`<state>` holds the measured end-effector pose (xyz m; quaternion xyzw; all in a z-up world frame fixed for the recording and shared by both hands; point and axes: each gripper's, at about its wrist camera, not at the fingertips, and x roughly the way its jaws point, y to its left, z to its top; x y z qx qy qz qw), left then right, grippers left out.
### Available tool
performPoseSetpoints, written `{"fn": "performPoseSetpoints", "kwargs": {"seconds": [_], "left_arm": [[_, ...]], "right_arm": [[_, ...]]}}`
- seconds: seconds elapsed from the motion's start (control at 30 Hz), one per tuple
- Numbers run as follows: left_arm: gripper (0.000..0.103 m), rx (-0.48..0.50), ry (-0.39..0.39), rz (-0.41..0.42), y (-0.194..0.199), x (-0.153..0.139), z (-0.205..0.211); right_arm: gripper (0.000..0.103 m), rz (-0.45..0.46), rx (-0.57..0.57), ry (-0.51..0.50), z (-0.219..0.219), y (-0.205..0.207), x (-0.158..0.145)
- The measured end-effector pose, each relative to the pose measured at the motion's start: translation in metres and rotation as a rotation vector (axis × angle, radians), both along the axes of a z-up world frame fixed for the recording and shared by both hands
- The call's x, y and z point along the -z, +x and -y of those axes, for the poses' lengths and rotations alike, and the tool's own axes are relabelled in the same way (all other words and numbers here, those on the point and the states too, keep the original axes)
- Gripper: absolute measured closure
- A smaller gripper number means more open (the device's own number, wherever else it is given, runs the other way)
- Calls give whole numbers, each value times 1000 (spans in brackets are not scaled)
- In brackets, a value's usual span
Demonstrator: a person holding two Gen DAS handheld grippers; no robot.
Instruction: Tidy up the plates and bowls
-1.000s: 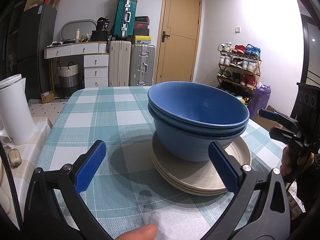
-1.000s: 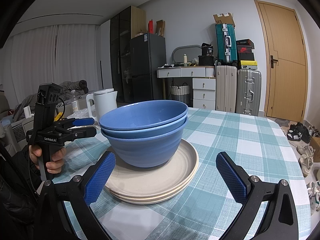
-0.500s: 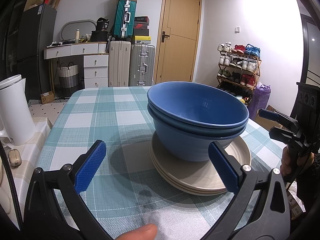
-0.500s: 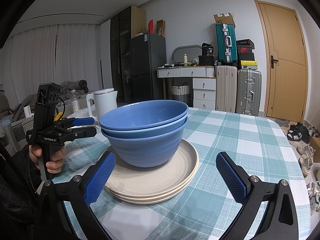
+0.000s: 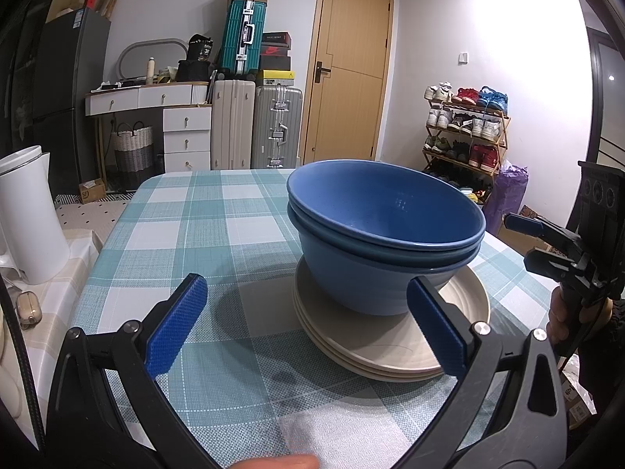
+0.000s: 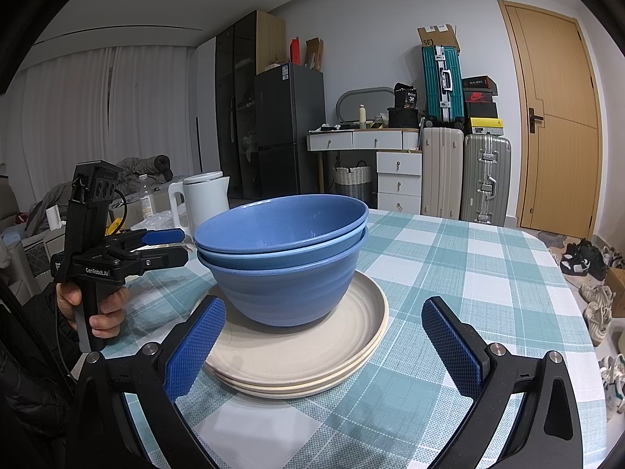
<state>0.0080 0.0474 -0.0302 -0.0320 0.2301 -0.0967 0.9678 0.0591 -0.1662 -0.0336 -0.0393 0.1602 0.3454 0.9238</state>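
As far as we can compare with the views from a second ago, nothing has shifted: both tongs hang where they were and the stack sits unchanged. Nearest to us, the left tongs (image 5: 306,322) are spread wide, their blue pads gripping nothing and hovering over the checked tabletop (image 5: 218,230) just short of the crockery. The right tongs (image 6: 324,346) are equally wide and empty, one pad beside the plate rim, though we cannot tell whether it touches. Beyond them the beige plates (image 6: 312,355) lie stacked flat on the tabletop, and the two blue bowls (image 6: 287,258) sit nested upright on top of the plates. Further off, a white kettle (image 6: 205,199) stands past the tabletop's edge, with suitcases (image 5: 258,129) and a wooden door (image 5: 347,78) against the far wall.
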Motion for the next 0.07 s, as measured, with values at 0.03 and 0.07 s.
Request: {"fn": "performPoseSetpoints", "kwargs": {"seconds": [0.03, 0.07], "left_arm": [[1, 0, -1, 0, 0, 0, 0], [1, 1, -2, 0, 0, 0, 0]], "right_arm": [[0, -1, 1, 0, 0, 0, 1], [0, -2, 1, 0, 0, 0, 1]]}}
